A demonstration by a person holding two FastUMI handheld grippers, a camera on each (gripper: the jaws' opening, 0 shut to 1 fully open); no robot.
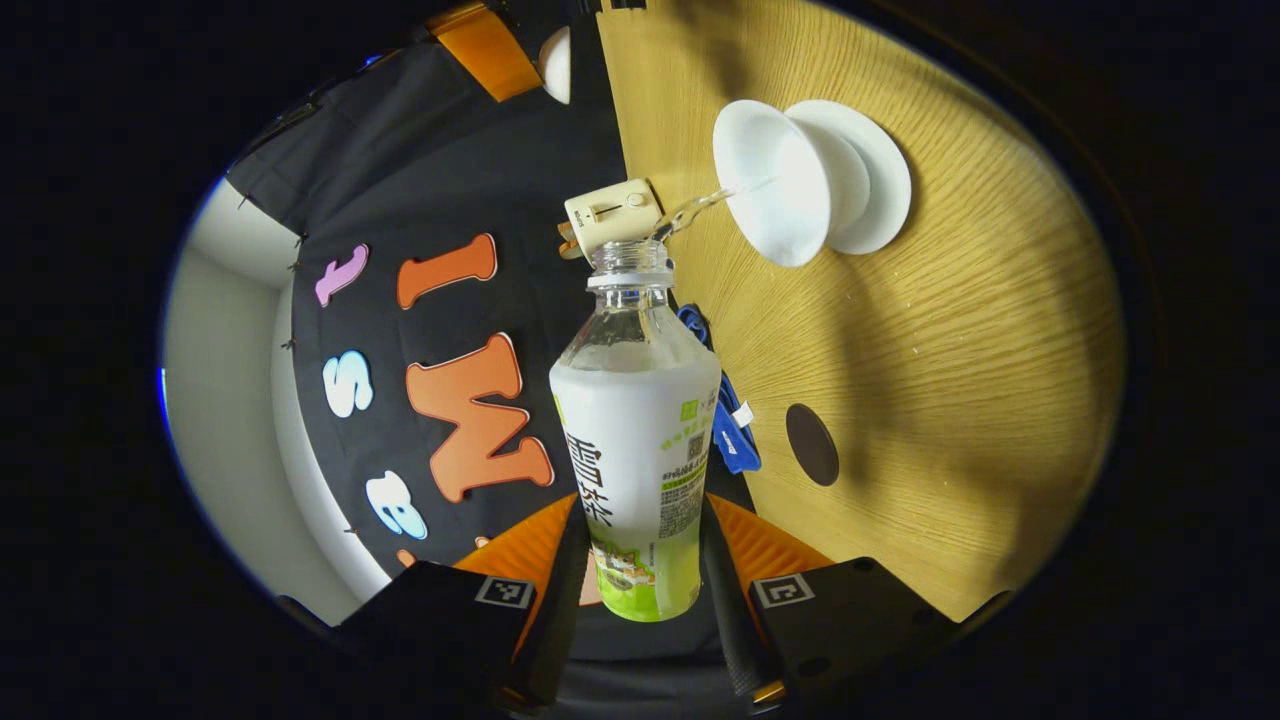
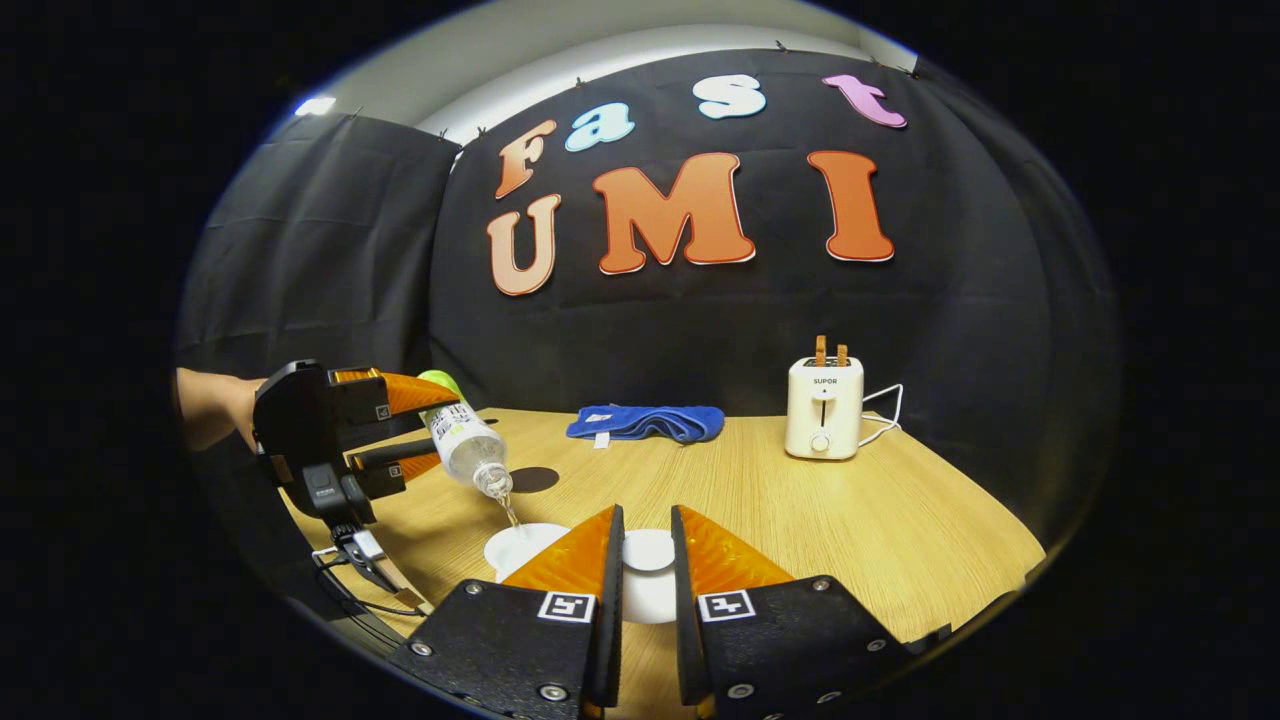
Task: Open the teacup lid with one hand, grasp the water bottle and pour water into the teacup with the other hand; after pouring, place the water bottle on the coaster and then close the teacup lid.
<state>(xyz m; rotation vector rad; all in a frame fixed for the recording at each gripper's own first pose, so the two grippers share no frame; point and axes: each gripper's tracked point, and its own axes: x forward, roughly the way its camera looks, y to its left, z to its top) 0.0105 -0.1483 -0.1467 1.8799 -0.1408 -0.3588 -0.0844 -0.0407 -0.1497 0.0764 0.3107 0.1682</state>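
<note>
Between left fingers: water bottle.

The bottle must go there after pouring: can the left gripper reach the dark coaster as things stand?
Probably yes. The left gripper, jaws shut on the water bottle, is close to the coaster. Bare table surrounds it, and the blue cloth lies behind, apart from it.
</note>
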